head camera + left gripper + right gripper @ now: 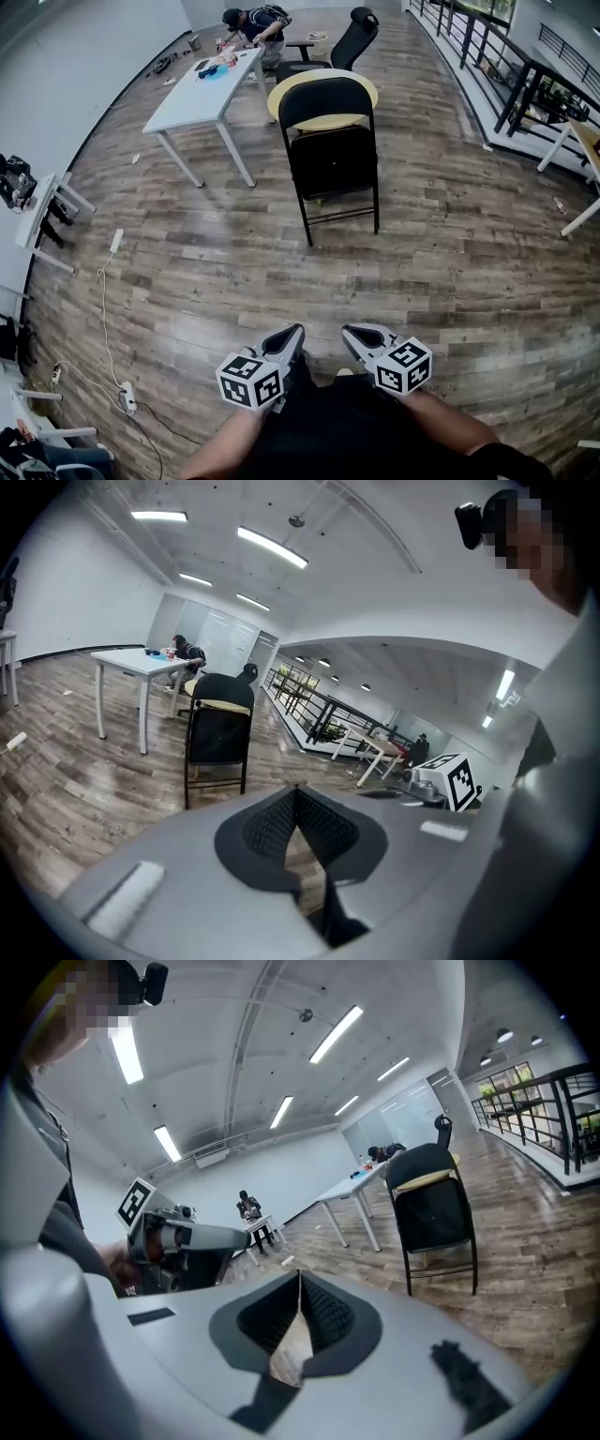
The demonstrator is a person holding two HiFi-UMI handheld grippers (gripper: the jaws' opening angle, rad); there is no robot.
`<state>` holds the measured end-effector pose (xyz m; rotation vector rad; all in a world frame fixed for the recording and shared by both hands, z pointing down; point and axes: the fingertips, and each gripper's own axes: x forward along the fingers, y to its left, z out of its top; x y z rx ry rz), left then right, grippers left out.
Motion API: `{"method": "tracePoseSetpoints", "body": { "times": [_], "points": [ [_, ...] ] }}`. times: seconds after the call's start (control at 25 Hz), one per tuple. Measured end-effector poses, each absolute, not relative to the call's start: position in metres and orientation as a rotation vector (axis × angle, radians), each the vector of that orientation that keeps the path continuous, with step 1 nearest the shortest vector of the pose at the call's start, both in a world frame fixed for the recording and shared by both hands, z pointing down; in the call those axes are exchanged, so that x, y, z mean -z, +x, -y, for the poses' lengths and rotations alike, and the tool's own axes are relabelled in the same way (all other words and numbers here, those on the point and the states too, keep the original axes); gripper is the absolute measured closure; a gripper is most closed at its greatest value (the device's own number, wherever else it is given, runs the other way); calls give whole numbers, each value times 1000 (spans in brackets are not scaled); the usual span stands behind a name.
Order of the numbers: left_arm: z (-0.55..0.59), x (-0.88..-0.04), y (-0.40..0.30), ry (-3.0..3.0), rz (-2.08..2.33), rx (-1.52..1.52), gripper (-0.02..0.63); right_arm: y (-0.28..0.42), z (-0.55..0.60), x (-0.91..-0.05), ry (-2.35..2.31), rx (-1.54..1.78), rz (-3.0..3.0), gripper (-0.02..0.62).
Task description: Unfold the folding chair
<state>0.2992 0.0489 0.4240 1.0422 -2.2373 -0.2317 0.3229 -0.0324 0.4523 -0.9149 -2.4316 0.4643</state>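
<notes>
While the black folding chair stands well ahead of us, seat seemingly flipped up, nothing is done yet — our left gripper and right gripper, both closed and empty, hang far from it.

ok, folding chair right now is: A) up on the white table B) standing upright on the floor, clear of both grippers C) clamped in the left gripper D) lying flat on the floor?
B: the folding chair stands upright on the wood floor, well ahead of the left gripper and the right gripper, which are both shut on nothing.
</notes>
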Motion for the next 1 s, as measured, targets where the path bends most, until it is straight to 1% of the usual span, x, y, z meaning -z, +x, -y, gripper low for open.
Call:
{"method": "tracePoseSetpoints", "body": {
  "times": [0.48,0.8,1.0],
  "points": [
    [-75,-424,207,1116,2222,243,598,237,7,-450,-825,-421,2451,588],
    [-128,-422,123,1092,2256,302,598,176,-36,-445,-787,-378,2442,588],
    [-162,-420,89,1107,2255,312,598,143,-63,-441,-751,-351,2442,588]
  ]
}}
